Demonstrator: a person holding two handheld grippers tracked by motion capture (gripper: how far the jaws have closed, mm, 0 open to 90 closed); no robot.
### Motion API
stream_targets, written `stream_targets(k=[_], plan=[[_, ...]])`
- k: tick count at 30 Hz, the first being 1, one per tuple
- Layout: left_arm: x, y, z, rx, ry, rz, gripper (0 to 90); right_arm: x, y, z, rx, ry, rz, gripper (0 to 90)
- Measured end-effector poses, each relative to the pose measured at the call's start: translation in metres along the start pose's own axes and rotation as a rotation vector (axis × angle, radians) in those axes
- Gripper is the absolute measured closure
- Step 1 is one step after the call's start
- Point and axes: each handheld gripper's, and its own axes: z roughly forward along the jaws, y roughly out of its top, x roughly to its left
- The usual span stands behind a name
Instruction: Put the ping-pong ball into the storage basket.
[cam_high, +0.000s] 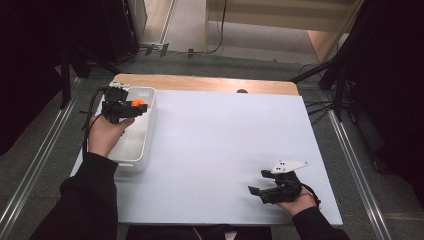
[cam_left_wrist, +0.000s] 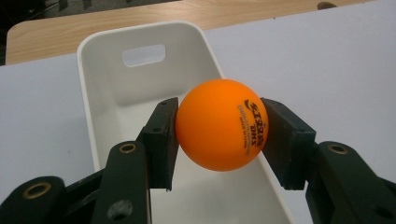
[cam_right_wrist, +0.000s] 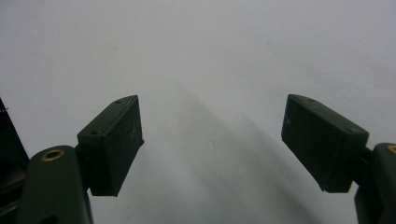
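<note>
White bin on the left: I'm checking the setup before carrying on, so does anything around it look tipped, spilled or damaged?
Nothing stands out. The white bin sits upright and looks intact, the left gripper holds the orange ball cleanly above it, and the right gripper is open over the white table cover.

A sheet (cam_high: 225, 150) is laid over the table (cam_high: 200, 83), whose far edge is left uncovered behind it. A tub (cam_high: 145, 135) is set on the sheet's left edge, lengthwise front to back. The left gripper (cam_high: 134, 106) is held over the tub's far half, with a ball (cam_left_wrist: 220, 124) clamped between its jaws above the tub's inside. The right gripper (cam_high: 257, 182) is placed well apart, over the sheet's near right corner, jaws spread.
</note>
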Motion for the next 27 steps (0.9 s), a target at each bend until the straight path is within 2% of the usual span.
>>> stream_targets(k=[5,13,27], plan=[[0.002,-0.001,0.006,-0.013,0.002,-0.009,50.3,0.0,0.0,0.0,-0.002,-0.001,-0.004,19.0],[0.005,-0.004,0.014,0.001,0.019,-0.03,50.3,0.0,0.0,0.0,-0.001,0.0,-0.002,19.0],[0.008,-0.009,0.023,0.025,0.04,-0.034,50.3,0.0,0.0,0.0,-0.001,0.0,-0.002,19.0]])
